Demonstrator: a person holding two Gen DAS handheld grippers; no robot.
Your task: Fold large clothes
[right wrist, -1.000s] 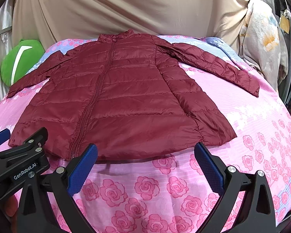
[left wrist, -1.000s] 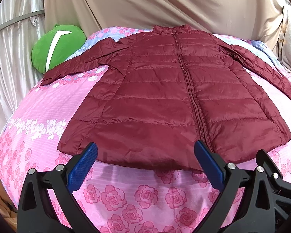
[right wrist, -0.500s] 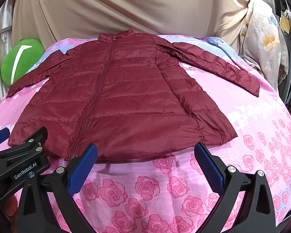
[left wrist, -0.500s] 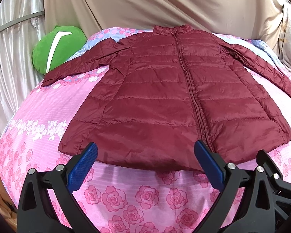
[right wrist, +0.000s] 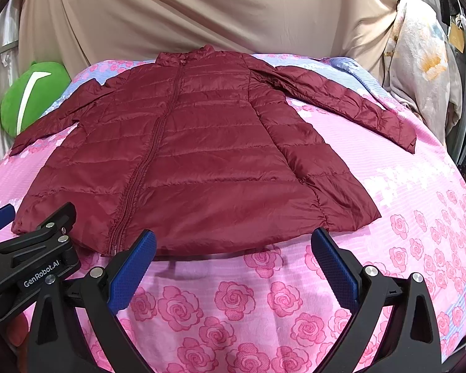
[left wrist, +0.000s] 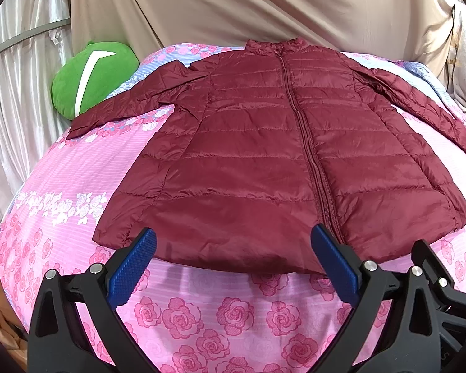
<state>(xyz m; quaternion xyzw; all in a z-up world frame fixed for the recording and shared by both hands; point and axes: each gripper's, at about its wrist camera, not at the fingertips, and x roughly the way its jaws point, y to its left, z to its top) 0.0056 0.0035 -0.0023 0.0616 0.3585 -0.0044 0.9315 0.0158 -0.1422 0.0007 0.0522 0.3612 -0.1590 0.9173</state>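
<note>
1. Jacket (left wrist: pixel 264 168) flat, zipped, sleeves spread on bed (left wrist: pixel 226 317).
2. Left tongs (left wrist: pixel 233 261), right tongs (right wrist: pixel 233 261): wide open, empty, near hem.
3. Almost unchanged since 1 s ago; folding not begun.

The bed (left wrist: pixel 202 317) ran out of both views at the bottom, its near edge hidden behind the black gripper frames. In the left view the right gripper (left wrist: pixel 444 286) showed only in part — cut off at the right edge. The left gripper (right wrist: pixel 31 258) was clipped at the right view's left edge, so its jaws could not be read there. The pillow (right wrist: pixel 31 96) was partly tucked behind the jacket (right wrist: pixel 202 155) sleeve.
</note>
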